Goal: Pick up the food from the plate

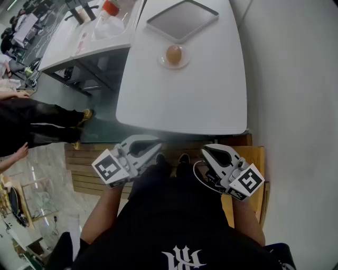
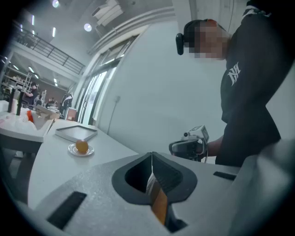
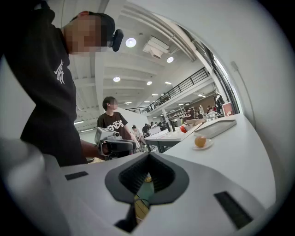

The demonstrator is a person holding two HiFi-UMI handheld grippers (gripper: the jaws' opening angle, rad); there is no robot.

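Observation:
A round orange-brown piece of food (image 1: pixel 174 54) lies on a small clear plate (image 1: pixel 184 63) toward the far part of the white table (image 1: pixel 185 100). Both gripper views show it far off: food (image 2: pixel 82 146) on the plate (image 2: pixel 72 149), and food (image 3: pixel 200 141) on the plate (image 3: pixel 207 146). I hold my left gripper (image 1: pixel 157 144) and my right gripper (image 1: pixel 205 149) close to my body, short of the table's near edge. The jaws of each are shut with nothing in them. Each gripper appears in the other's view: right gripper (image 2: pixel 189 145), left gripper (image 3: pixel 112 144).
A flat grey tray (image 1: pixel 182 19) lies just beyond the plate. A second white table (image 1: pixel 68 39) at the left carries bottles and a red-capped container (image 1: pixel 110 8). A person's legs (image 1: pixel 37 126) stand at the left. A pale wall (image 1: pixel 296 79) runs along the right.

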